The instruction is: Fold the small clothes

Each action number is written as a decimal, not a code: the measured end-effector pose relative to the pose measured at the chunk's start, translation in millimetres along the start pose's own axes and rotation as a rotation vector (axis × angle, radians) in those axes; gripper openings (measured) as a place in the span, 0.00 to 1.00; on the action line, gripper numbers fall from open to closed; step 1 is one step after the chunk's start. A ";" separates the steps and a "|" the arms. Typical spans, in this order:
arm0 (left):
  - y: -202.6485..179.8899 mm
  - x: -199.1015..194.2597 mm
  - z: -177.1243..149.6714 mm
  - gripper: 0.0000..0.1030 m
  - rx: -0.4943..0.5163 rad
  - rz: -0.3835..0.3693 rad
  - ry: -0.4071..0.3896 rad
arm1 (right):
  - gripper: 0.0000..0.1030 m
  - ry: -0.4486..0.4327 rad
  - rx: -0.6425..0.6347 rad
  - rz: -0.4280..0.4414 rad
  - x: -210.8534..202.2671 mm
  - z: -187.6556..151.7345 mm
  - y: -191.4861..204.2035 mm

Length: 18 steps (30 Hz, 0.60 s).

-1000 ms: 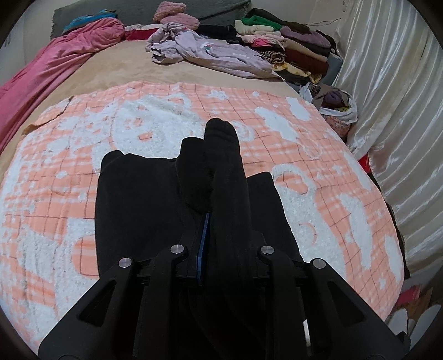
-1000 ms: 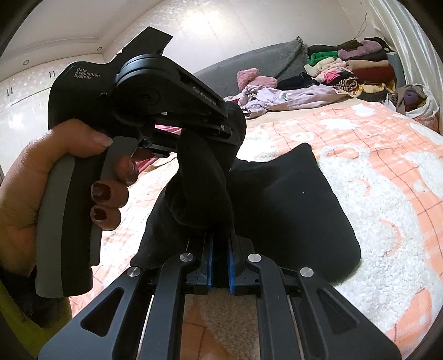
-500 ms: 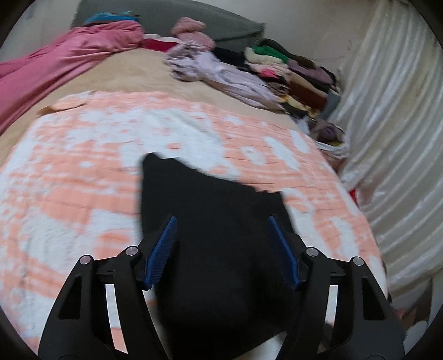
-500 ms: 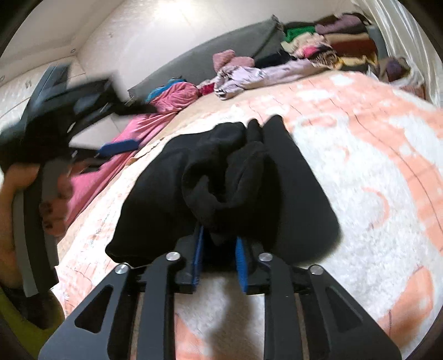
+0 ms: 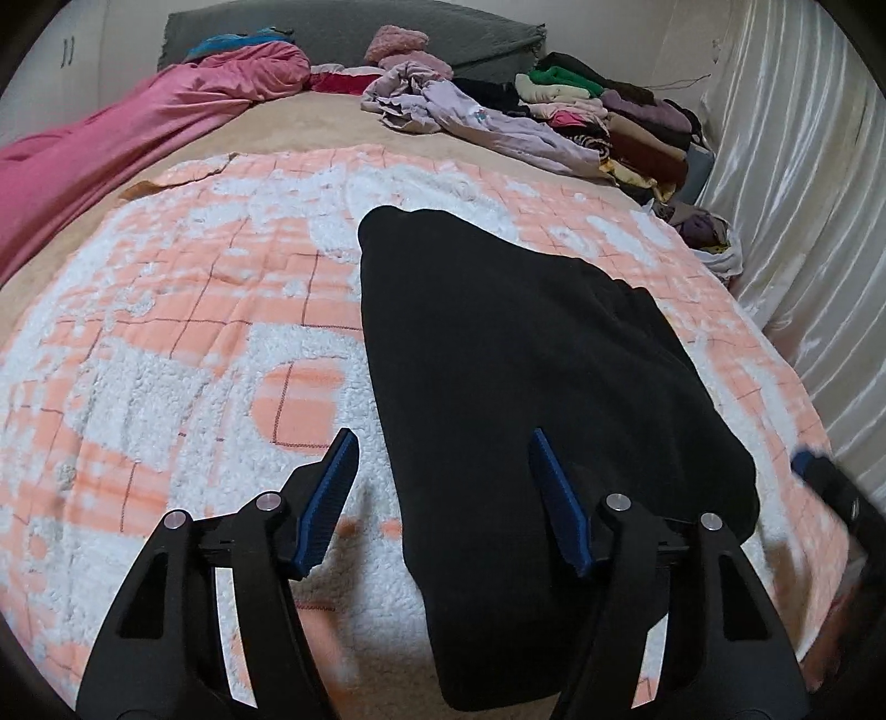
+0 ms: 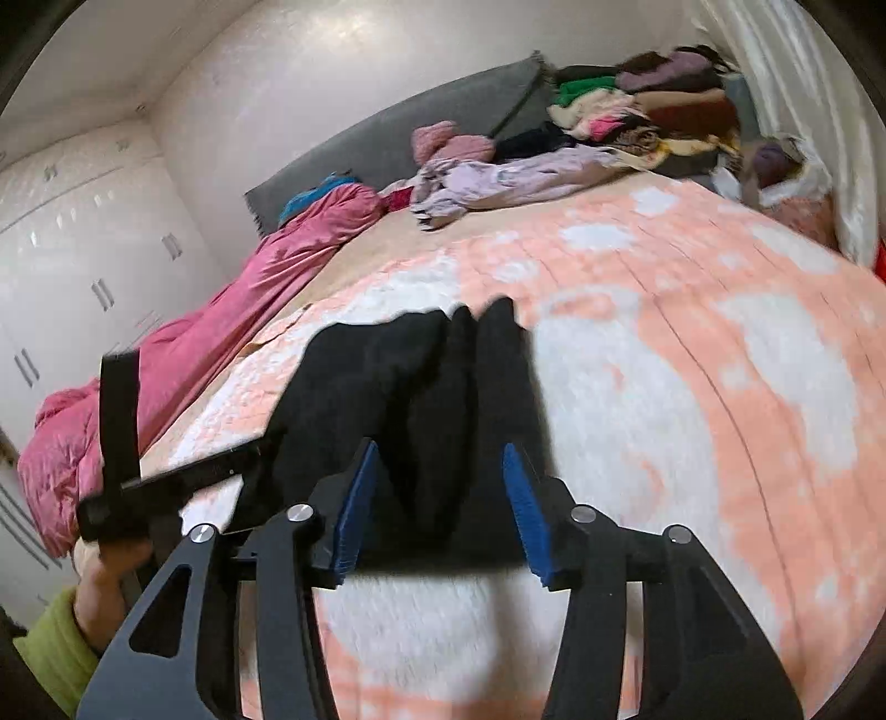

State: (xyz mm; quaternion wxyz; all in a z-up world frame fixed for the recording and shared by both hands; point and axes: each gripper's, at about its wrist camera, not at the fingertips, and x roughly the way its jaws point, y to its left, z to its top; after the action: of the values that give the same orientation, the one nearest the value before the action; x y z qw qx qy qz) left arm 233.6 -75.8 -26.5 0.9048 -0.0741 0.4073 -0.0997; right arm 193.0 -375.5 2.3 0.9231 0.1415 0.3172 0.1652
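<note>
The black garment (image 5: pixel 531 354) lies folded over on the orange-and-white blanket (image 5: pixel 166 343), toward its right edge, one fold laid; it looks bulky, so smoothing or another fold probably remains. The left gripper (image 5: pixel 440 487) is closing slightly, jaws wide, astride the garment's left edge, gripping nothing. The right gripper (image 6: pixel 437 498) is opening, pads clear of the cloth between them.

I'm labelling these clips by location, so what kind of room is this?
Most likely a bedroom: a bed under an orange-and-white blanket, a grey headboard cushion, heaps of clothes by it, and white wardrobe doors along the wall.
</note>
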 end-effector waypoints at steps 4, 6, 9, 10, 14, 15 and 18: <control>2.7 -3.5 -1.0 0.53 0.001 -0.012 0.003 | 0.55 0.097 -0.033 0.024 43.5 32.5 7.1; 3.0 -4.2 -1.8 0.53 0.007 -0.016 0.005 | 0.55 0.171 -0.020 0.019 70.1 44.0 4.5; 3.9 -4.6 -1.7 0.53 0.005 -0.027 0.009 | 0.62 0.214 0.014 0.027 88.2 52.6 0.1; 4.3 -4.7 -1.6 0.53 0.006 -0.030 0.009 | 0.66 0.224 0.034 0.016 93.0 54.1 -2.3; 6.0 -4.5 -3.1 0.53 -0.002 -0.045 0.007 | 0.77 0.286 0.052 0.028 109.3 52.4 -5.9; 6.2 -4.4 -3.7 0.53 -0.005 -0.048 0.006 | 0.75 0.299 0.047 0.031 112.9 51.4 -5.2; 6.8 -4.1 -3.8 0.53 -0.006 -0.054 0.004 | 0.49 0.321 0.027 0.068 117.7 49.9 2.0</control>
State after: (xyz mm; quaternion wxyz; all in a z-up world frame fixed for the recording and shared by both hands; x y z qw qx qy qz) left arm 228.9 -68.4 -27.5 0.9007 -0.0878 0.4072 -0.1229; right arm 311.8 -335.1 -22.6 0.8524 0.1361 0.4580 0.2125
